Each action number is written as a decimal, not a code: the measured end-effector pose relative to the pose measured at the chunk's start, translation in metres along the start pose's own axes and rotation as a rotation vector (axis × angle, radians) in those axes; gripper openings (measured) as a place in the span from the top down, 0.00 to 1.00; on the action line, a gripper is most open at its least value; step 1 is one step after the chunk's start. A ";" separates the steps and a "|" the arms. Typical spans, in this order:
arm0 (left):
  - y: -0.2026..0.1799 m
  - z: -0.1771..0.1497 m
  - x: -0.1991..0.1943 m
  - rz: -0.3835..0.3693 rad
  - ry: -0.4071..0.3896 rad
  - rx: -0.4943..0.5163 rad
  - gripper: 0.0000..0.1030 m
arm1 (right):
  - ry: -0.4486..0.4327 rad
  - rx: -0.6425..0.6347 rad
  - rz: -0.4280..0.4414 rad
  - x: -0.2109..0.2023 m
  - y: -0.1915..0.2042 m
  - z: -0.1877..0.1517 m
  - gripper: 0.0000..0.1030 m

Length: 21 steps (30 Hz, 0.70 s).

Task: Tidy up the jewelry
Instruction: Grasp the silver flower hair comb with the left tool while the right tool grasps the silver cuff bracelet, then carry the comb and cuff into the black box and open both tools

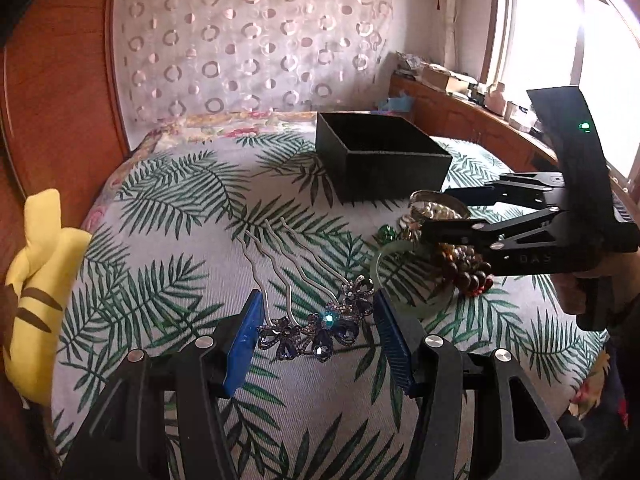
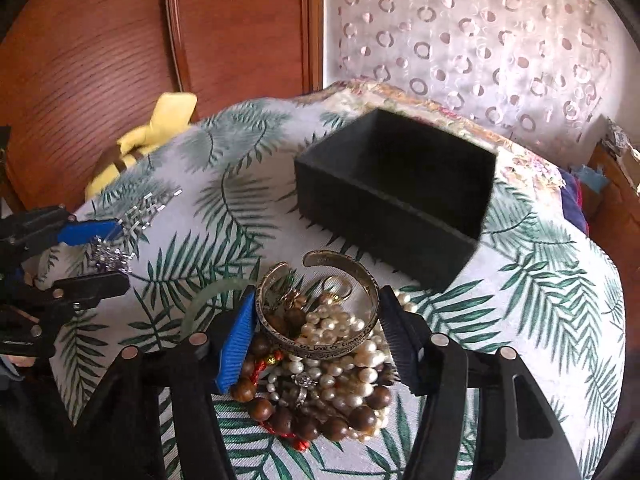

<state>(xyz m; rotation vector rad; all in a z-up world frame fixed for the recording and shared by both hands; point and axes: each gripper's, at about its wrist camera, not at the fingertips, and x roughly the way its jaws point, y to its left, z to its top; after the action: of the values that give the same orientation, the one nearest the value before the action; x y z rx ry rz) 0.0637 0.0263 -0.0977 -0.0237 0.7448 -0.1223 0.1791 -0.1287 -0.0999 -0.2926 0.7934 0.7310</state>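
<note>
A hairpin [image 1: 316, 328] with blue rhinestone flowers and wavy silver prongs sits between the blue pads of my left gripper [image 1: 316, 320], which is shut on it just above the palm-leaf bedspread [image 1: 180, 240]. In the right wrist view the left gripper [image 2: 120, 254] is at the left edge. My right gripper [image 2: 318, 312] is shut on an engraved silver cuff bracelet [image 2: 320, 348], which tops a pile of pearls [image 2: 340, 364] and wooden beads [image 2: 360, 416]. From the left wrist view, the right gripper [image 1: 436, 211] is at the right. A jade bangle [image 1: 384, 256] lies beside the pile.
An open black box [image 1: 380, 168] stands behind the jewelry, its inside dark [image 2: 380, 220]. A yellow plush toy [image 1: 36, 280] lies at the bed's left edge by a wooden headboard [image 1: 60, 80]. A cluttered wooden shelf [image 1: 460, 100] runs under the window at right.
</note>
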 end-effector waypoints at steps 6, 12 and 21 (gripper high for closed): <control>-0.006 0.021 0.000 -0.010 -0.028 0.020 0.48 | -0.073 0.023 -0.030 -0.029 -0.014 0.006 0.39; -0.023 0.052 0.004 -0.034 -0.067 0.062 0.48 | -0.108 0.049 -0.072 -0.053 -0.036 0.007 0.39; -0.044 0.097 0.026 -0.017 -0.093 0.119 0.48 | -0.134 0.125 -0.099 -0.066 -0.068 0.000 0.39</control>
<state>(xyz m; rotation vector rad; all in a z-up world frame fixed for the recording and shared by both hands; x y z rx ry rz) 0.1443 -0.0228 -0.0409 0.0768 0.6439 -0.1807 0.1943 -0.2095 -0.0532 -0.1674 0.6893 0.5990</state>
